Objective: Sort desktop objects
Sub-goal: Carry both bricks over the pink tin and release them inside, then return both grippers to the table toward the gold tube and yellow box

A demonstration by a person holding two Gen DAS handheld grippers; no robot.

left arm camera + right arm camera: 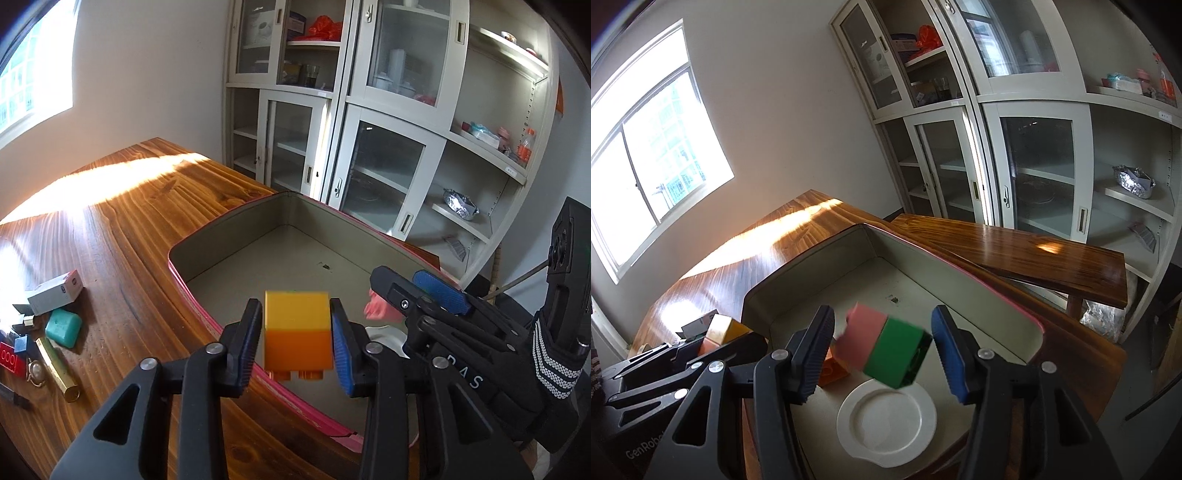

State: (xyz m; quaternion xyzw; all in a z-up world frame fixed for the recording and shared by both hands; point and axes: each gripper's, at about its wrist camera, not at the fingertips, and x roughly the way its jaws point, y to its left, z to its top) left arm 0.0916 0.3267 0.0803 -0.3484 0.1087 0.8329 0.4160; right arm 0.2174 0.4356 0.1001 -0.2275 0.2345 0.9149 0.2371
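Note:
My left gripper (295,338) holds a yellow-and-orange block stack (297,334) between its fingers, over the near edge of a pink-rimmed grey tin box (229,236). My right gripper (882,350) is open; a pink-and-green block stack (886,345) is blurred and tilted between its fingers, touching neither, above the box floor. The right gripper also shows in the left wrist view (424,295), and the left one in the right wrist view (683,354). A white plate (886,421) and an orange block (833,369) lie in the box.
Small items lie on the wooden table at left: a white-pink carton (55,291), a teal soap-like piece (63,328), a gold tube (59,369), a red card (9,360). Grey cabinets (369,110) stand behind. A second wooden table (1034,258) is at right.

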